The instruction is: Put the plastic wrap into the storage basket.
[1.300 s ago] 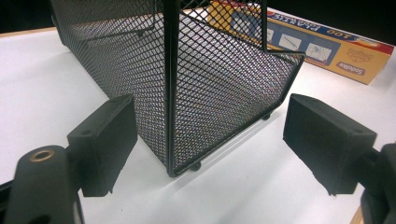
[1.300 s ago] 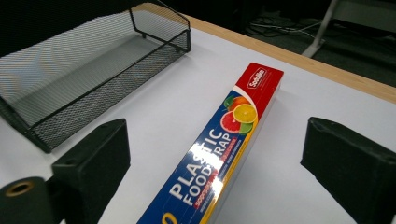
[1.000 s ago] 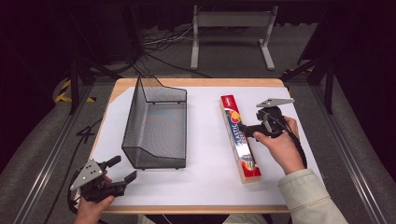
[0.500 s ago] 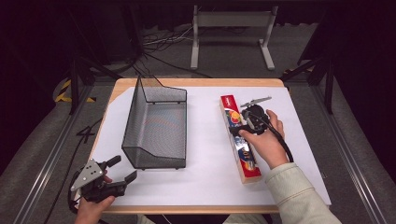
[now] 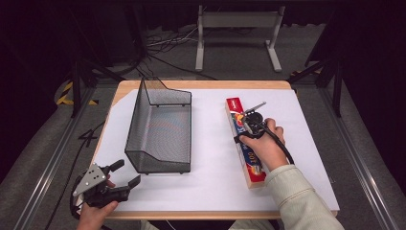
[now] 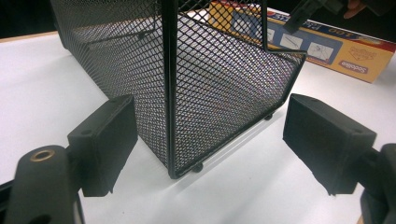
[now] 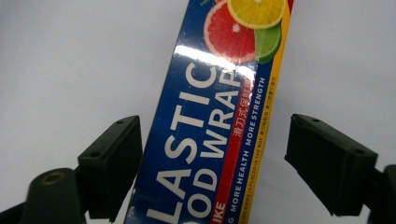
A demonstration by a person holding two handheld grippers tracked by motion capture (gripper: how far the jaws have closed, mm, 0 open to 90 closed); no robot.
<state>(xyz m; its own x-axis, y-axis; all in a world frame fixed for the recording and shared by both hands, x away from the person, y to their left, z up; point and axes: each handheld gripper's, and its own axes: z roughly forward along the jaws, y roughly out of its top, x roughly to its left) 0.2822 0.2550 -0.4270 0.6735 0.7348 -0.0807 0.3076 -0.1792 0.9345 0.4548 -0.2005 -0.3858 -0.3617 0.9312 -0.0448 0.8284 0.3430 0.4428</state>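
A long plastic wrap box [image 5: 252, 165] lies lengthwise on the right half of the white table cover. My right gripper [image 5: 247, 124] hovers over the box's far half, pointing down. In the right gripper view it [image 7: 219, 158] stands open, with the blue and red box [image 7: 205, 140] between the two jaws and a gap on each side. A black wire mesh basket [image 5: 159, 128] sits left of centre. My left gripper [image 5: 127, 173] rests open at the table's front left corner. In the left gripper view it [image 6: 205, 140] faces the basket's near corner [image 6: 170, 93].
A white sheet [image 5: 210, 158] covers the wooden table [image 5: 201, 84]. Behind the table stand a grey metal frame [image 5: 237, 21] and floor cables [image 5: 163, 45]. Metal rails [image 5: 48, 158] run along both sides. In the left gripper view the box [image 6: 327, 51] lies beyond the basket.
My right gripper has moved left from beside the box to directly over it, and now straddles it. The left gripper and the basket have stayed put.
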